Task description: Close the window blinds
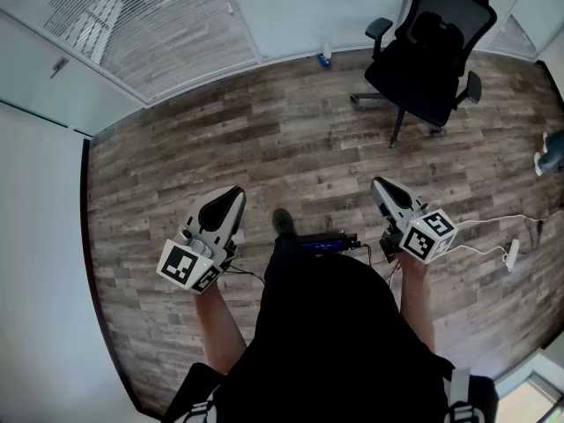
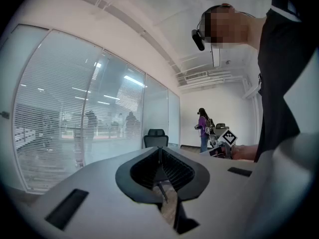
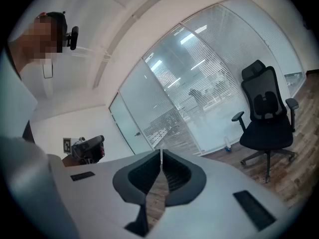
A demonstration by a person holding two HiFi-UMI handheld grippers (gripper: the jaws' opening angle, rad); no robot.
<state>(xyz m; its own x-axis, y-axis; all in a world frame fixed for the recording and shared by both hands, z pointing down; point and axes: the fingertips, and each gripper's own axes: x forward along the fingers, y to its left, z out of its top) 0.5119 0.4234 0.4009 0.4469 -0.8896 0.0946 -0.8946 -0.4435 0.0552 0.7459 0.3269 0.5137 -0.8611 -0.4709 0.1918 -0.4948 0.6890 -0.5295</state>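
Wood floor (image 1: 308, 139) is separating window blinds (image 1: 150, 25), well ahead-left, from left gripper (image 1: 231, 196). It & right gripper (image 1: 381, 186) are sitting pressed closed, empty; walking closer before opening either looks best.

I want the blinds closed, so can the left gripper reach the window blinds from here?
Probably not yet. The left gripper is held by the person's body, with wood floor between it and the blinds. Nothing blocks the way.
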